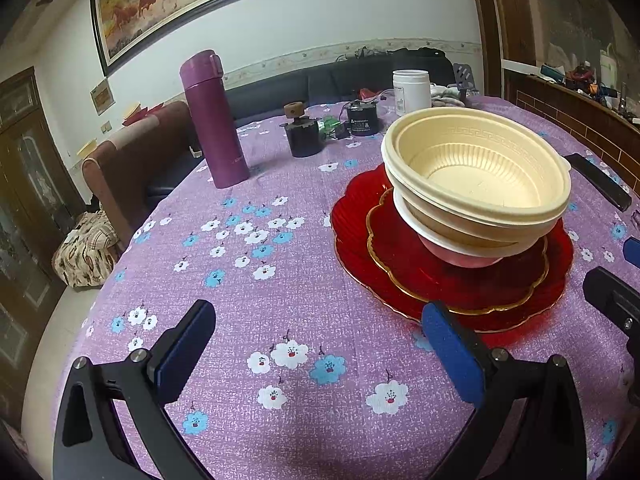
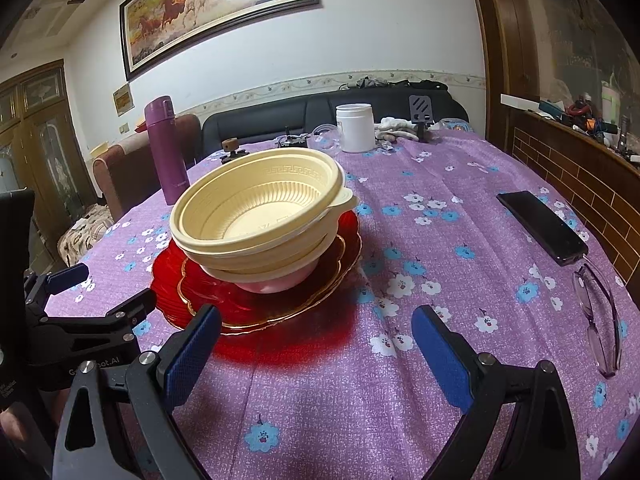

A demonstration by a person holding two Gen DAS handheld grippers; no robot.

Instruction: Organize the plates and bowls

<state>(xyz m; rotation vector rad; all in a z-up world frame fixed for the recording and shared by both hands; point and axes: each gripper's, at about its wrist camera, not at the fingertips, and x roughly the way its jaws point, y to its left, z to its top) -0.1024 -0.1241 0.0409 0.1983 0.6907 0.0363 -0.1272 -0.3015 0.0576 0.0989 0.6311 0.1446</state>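
- Left wrist view: your left gripper (image 1: 316,354) has its jaws spread wide with nothing between them, only the flowered cloth of the surface (image 1: 280,248).
- The stack sits ahead and to the right of these jaws: two red plates (image 1: 472,296), the smaller gold-rimmed one on the larger, then a pink bowl (image 1: 460,257), then cream bowls (image 1: 480,184) nested on top. The near plate rim lies just beside the right finger's blue pad.
- Judgement: stacking looks essentially done. No loose plate or bowl shows elsewhere. The top bowls sit tilted and off-centre, so squaring them may be what is left.
- This view alone shows the purple flask (image 1: 212,120) close by, ahead and left of the jaws, and the small dark jars (image 1: 304,136) beyond the stack.
- Right wrist view: your right gripper (image 2: 316,354) is likewise wide apart and empty. The stack is ahead and to the left of these jaws, the plate rim just beside the left pad.
- Only here do you see the phone (image 2: 542,226) and spectacles (image 2: 598,320), ahead and right of the jaws, well apart from the stack, and the left gripper's body from outside at the left edge.
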